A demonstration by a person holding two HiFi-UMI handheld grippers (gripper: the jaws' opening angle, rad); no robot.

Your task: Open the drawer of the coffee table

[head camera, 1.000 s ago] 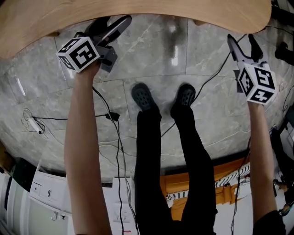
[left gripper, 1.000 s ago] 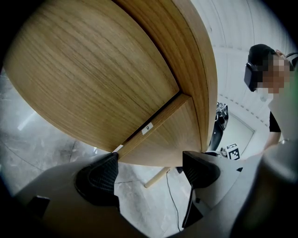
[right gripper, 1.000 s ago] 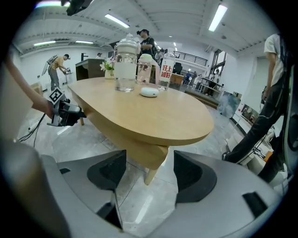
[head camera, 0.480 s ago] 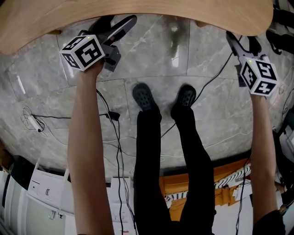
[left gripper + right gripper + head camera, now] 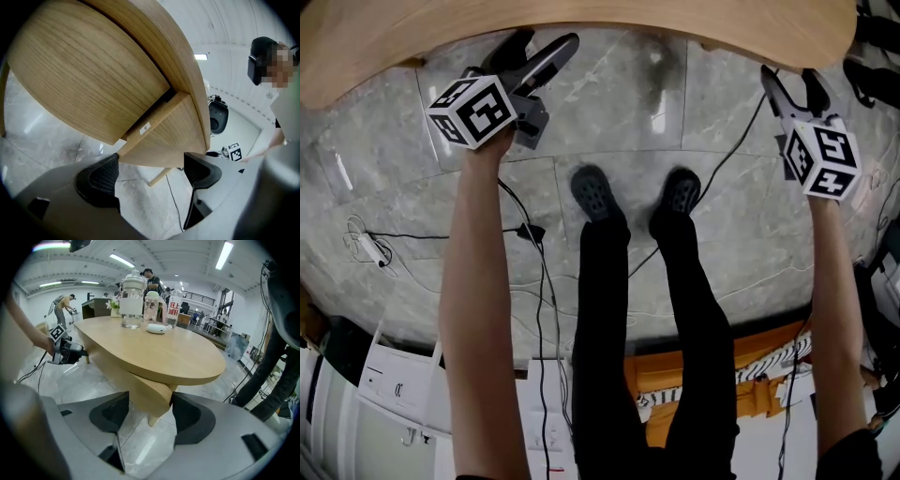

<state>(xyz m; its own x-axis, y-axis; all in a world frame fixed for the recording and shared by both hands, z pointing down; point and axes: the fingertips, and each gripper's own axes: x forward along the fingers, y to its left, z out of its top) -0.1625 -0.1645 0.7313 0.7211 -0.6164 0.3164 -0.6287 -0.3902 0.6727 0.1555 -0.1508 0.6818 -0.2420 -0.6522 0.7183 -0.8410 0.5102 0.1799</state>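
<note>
Head view status, largest item first? (OPERATOR)

Marble floor (image 5: 722, 234) fills the field. Coffee table (image 5: 581, 19): its oval wooden top crosses the upper edge. Left gripper (image 5: 539, 47) is just below that edge. Right gripper (image 5: 792, 86) is well apart from it, near the table's right end. Both sets of tongs stand apart and hold nothing. (INSPECTOR)

Drawer location? (OPERATOR)

Left gripper view: the drawer (image 5: 171, 136) is judged to be the wooden box under the top, carrying a small white sticker (image 5: 145, 126). It appears shut. Its lower edge sits just above the open jaws of the left gripper (image 5: 150, 173), apart from both pads. Right gripper view: the right gripper (image 5: 150, 416) faces the table's end, with the under-body framed between its jaws and not touched. No handle is visible in any view. (INSPECTOR)

Hazards? (OPERATOR)

1. No handle: a clamp on the panel edge may slip, since smooth wood gives little purchase.
2. Pulling off-axis may jam the drawer or drag the table, and the glass jars (image 5: 132, 298) on top could tip.
3. A black cable (image 5: 531, 232) runs beside the person's shoes (image 5: 595, 197). Stepping back during the pull may snag it. (INSPECTOR)
</note>
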